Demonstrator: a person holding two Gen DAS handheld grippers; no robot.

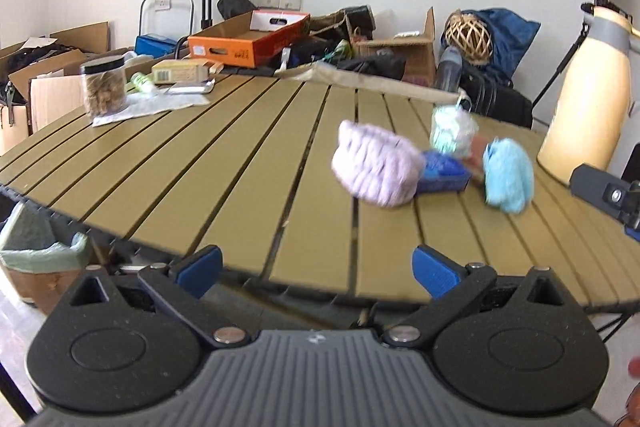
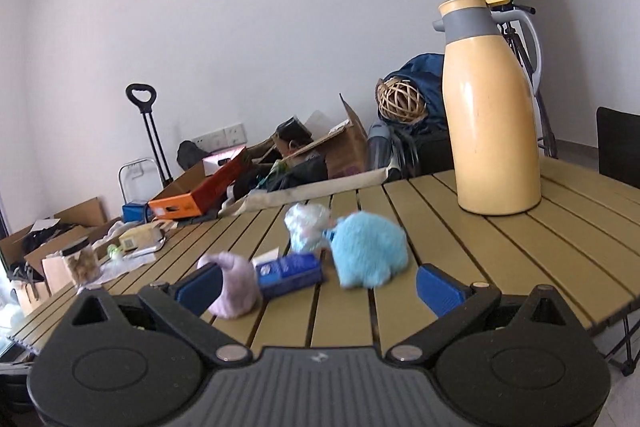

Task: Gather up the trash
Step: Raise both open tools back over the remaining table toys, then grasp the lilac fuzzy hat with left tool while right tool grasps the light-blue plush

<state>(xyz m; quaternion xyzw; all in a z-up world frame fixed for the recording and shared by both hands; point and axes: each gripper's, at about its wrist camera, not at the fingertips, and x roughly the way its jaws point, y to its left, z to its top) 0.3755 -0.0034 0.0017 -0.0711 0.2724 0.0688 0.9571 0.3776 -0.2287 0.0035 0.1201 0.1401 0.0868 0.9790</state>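
On the slatted olive table point(image 1: 200, 171) lie a lilac fuzzy ball point(image 1: 376, 169), a small blue carton point(image 1: 442, 175), a pale green-white crumpled wad point(image 1: 452, 131) and a light blue fuzzy ball point(image 1: 508, 175). In the right wrist view they are the lilac ball point(image 2: 234, 287), the blue carton point(image 2: 290, 273), the wad point(image 2: 306, 227) and the blue ball point(image 2: 370, 253). My left gripper point(image 1: 318, 273) is open and empty at the table's near edge. My right gripper point(image 2: 318, 285) is open and empty, just short of the carton; part of it shows in the left wrist view point(image 1: 608, 193).
A bin lined with a green bag point(image 1: 40, 259) stands on the floor at the left, below the table edge. A tall yellow thermos point(image 2: 492, 107) stands on the table at the right. A jar point(image 1: 104, 87), boxes and papers sit at the table's far left. Clutter lines the wall.
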